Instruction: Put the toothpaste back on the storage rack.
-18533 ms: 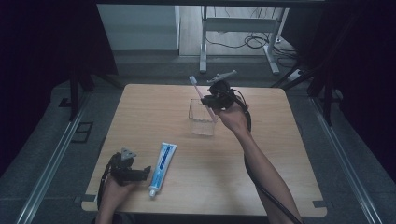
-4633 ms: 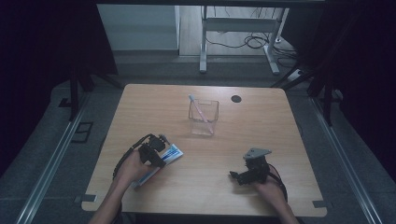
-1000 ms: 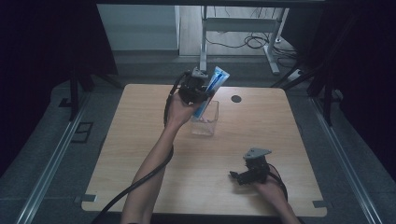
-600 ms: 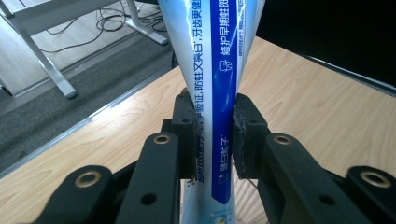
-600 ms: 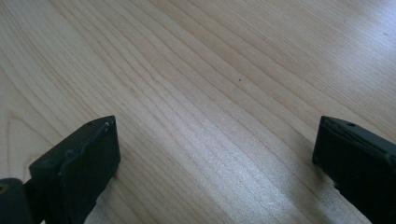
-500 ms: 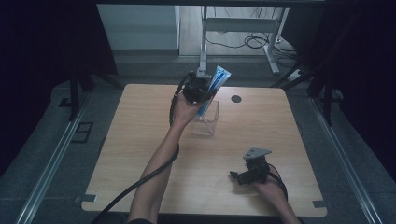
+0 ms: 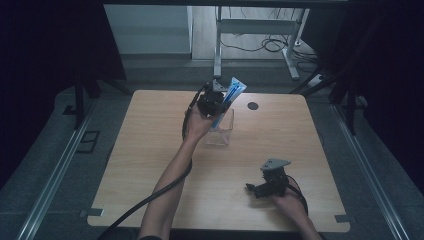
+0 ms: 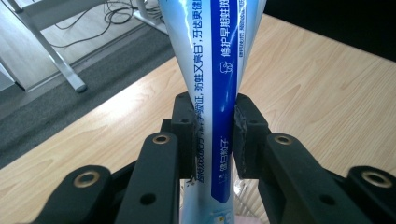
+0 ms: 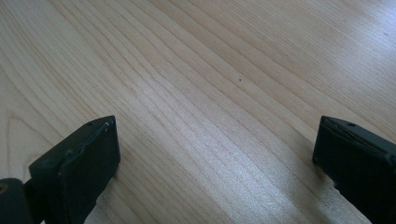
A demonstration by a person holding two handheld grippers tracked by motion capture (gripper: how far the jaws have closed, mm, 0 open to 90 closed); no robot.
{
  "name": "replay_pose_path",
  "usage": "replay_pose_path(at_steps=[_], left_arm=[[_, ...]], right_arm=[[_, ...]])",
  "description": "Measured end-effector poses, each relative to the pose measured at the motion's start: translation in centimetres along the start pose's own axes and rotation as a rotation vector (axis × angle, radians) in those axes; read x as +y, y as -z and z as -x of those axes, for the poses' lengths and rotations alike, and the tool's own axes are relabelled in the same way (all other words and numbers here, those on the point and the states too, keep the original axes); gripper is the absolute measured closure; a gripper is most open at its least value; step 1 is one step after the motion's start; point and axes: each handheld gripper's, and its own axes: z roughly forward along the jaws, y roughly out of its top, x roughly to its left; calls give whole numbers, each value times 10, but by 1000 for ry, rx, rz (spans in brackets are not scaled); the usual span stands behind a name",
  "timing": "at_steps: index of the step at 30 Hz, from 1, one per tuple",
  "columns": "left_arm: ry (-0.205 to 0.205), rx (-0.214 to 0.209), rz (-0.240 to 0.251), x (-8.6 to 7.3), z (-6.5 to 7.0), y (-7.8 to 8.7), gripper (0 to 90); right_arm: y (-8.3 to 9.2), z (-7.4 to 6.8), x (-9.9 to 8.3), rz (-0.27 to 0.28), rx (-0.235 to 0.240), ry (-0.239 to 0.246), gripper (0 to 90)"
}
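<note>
Toothpaste tube (image 7: pixel 226 102) held aslant just above centre of the high view, long axis running from lower left to upper right, flat crimped end (image 7: pixel 236 86) uppermost, lower end dipped into the clear container (image 7: pixel 223 131) beneath. In the left gripper view, same tube (image 8: pixel 219 88) rising straight up the middle of the frame between the two black jaws, widening toward the top edge, blue band of printed characters running lengthwise.

Left gripper (image 7: pixel 212 101) clamped on the tube, pads pressed flat against both sides. Left hand (image 7: pixel 197 125) under the gripper, forearm stretched long from the bottom edge up toward centre, black cable trailing down along it. Right gripper (image 7: pixel 267 184) low in the lower right of the high view, resting near the tabletop, grey three-cornered plate on top, right hand (image 7: pixel 287 200) behind it. Jaws wide apart in the right gripper view, nothing between them but bare wood.

Tube glossy, soft plastic, white and light blue with a darker blue stripe. Container transparent, square-walled, open-topped. Table (image 7: pixel 150 150) pale wood with fine straight grain, rounded corners, small dark round disc (image 7: pixel 253 105) near its far edge. Jaws matt black, blocky, with bolt holes.
</note>
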Motion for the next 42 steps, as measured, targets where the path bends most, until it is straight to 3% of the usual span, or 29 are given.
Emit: replay_pose_path(at_steps=[14, 17, 25, 33, 42], left_arm=[[7, 4, -57, -19, 1, -14, 732], [16, 1, -47, -22, 2, -15, 731], [-9, 0, -72, -24, 8, -18, 726], [14, 5, -89, -25, 13, -22, 721], [50, -11, -97, -25, 10, -19, 686]], right_arm=[[0, 0, 0, 0, 0, 0, 3], [0, 0, 0, 0, 0, 0, 3], [0, 0, 0, 0, 0, 0, 3], [0, 0, 0, 0, 0, 0, 3], [0, 0, 0, 0, 0, 0, 3]])
